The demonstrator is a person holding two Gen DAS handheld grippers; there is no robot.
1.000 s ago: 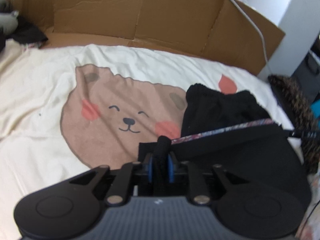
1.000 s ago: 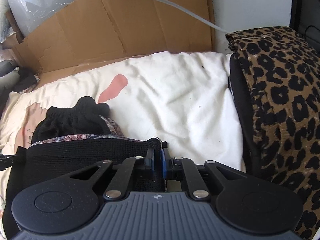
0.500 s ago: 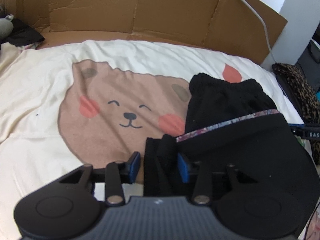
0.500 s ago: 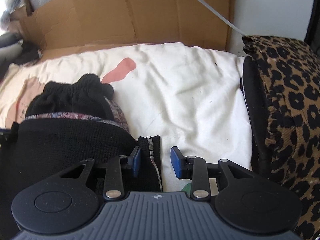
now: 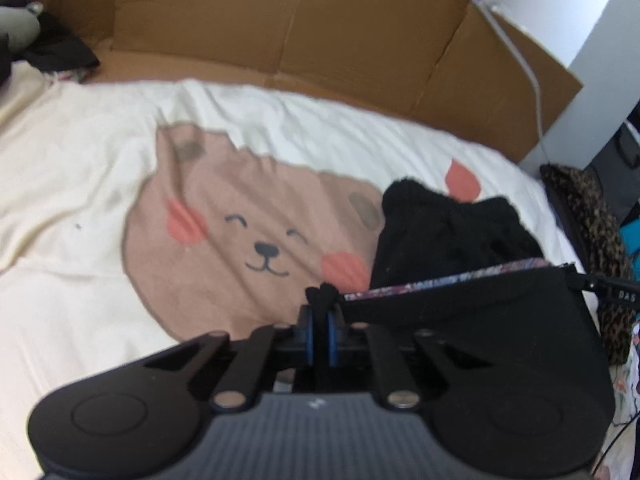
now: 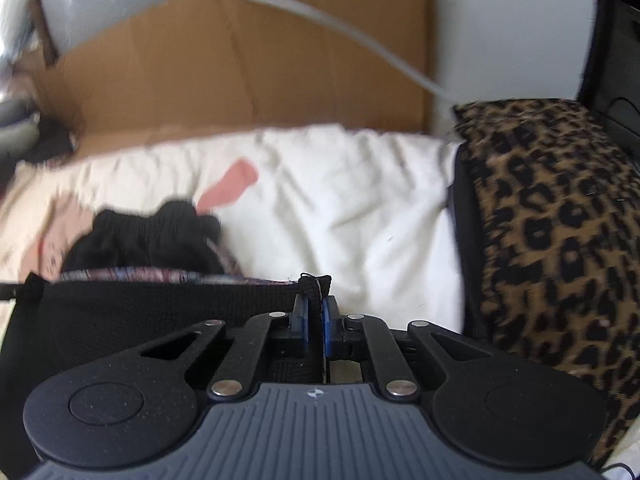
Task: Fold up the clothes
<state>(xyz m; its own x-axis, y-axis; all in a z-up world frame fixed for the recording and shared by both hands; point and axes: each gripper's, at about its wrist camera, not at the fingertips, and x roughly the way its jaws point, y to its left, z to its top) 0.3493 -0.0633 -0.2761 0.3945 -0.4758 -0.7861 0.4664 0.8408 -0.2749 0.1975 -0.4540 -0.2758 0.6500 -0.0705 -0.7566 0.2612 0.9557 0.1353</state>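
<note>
A black knit garment [image 5: 472,320] with a patterned inner trim [image 5: 440,281] lies on the bear-print bedsheet [image 5: 248,216], its gathered waistband [image 5: 452,232] at the far end. The near edge is stretched taut between the two grippers. My left gripper [image 5: 319,320] is closing, its blue pads pinching the garment's left corner, which pokes up between them. In the right wrist view the same garment [image 6: 160,312] runs off to the left. There my right gripper [image 6: 316,312] is closing too, with the right corner pressed between its pads.
A leopard-print cushion [image 6: 560,220] lies along the right side of the bed. Brown cardboard [image 5: 320,32] stands against the far edge, with a white cable [image 6: 340,28] draped over it. Dark clothes [image 5: 60,52] are piled at the far left corner.
Both grippers held the garment's corners, opened half a second ago with the cloth loose between the pads, and have closed on the corners again. The edge is taut once more.
</note>
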